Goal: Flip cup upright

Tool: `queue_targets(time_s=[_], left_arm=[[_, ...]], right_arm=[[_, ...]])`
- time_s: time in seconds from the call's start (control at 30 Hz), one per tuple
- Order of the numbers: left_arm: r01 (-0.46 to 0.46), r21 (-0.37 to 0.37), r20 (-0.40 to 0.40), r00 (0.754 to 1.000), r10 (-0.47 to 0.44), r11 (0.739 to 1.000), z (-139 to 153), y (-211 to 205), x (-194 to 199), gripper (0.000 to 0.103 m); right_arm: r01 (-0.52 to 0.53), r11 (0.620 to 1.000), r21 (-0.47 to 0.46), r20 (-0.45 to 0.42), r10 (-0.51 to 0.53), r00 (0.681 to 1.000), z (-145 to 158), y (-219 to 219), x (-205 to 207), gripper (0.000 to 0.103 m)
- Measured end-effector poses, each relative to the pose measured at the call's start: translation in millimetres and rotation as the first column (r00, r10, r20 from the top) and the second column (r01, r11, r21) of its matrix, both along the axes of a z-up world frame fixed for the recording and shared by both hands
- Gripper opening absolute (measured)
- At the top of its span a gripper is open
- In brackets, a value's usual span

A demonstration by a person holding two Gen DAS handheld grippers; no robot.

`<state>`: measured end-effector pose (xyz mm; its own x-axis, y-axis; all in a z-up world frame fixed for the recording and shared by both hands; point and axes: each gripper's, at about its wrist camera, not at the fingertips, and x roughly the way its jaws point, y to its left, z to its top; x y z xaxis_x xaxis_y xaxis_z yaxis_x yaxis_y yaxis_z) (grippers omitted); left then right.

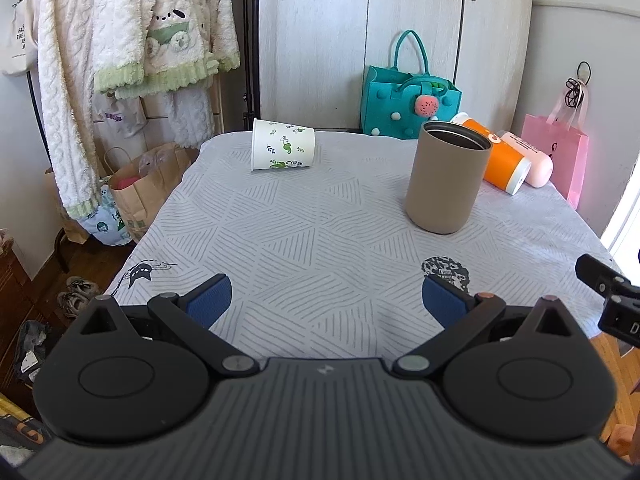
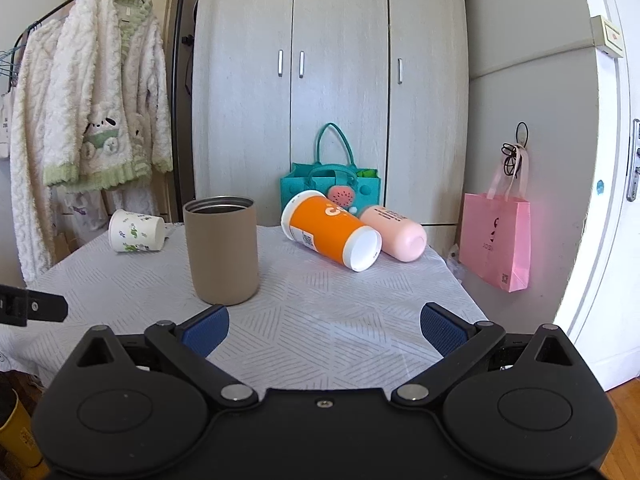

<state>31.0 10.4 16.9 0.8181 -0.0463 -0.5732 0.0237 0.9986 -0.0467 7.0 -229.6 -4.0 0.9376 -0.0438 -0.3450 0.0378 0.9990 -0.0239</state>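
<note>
Paper, white w/ green leaf-and-swirl print: cup [image 1: 283,144], tapered, lying on its side at far-left corner of table [image 1: 304,240], wide rim toward the left in left wrist view. In right wrist view the same cup [image 2: 136,231] shows far left, behind and left of the tumbler, well apart from it. Not upright; nothing touching it.

Tan matte tumbler [image 1: 448,178], cylindrical, upright, open top w/ dark metal-looking inner wall, right-centre of table.

Orange cup [image 2: 330,229], glossy, white rim and white base, lying on its side at far right, base toward camera in right wrist view. Pink bottle [image 2: 394,232], smooth, rounded end, on its side just beside the orange one; they look to be touching.

Tablecloth: pale grey-white fabric, hatched triangle pattern, small dark printed motifs near front edge.

Teal felt bag [image 1: 408,98] w/ pompoms behind table. Pink paper bag [image 2: 496,236] hanging on wall, right. Fluffy cream robe [image 1: 132,40] w/ green trim on rack, left. Brown paper bag [image 1: 144,188] on floor.

Left gripper [image 1: 326,302]: black frame, blue ribbed pads, fingers wide apart, holding nothing, near front edge of table. Right gripper [image 2: 324,332]: same build, fingers wide apart, holding nothing, near the tumbler.
</note>
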Motion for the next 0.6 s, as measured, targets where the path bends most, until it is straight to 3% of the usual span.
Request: queue_targets(time_s=[0.6], left_arm=[[0.018, 0.034, 0.014, 1.000, -0.018, 0.999, -0.5, -6.9, -7.0, 0.103]], right_arm=[[0.030, 1.000, -0.008, 0.007, -0.030, 1.000, 1.8, 0.1, -10.2, 0.103]])
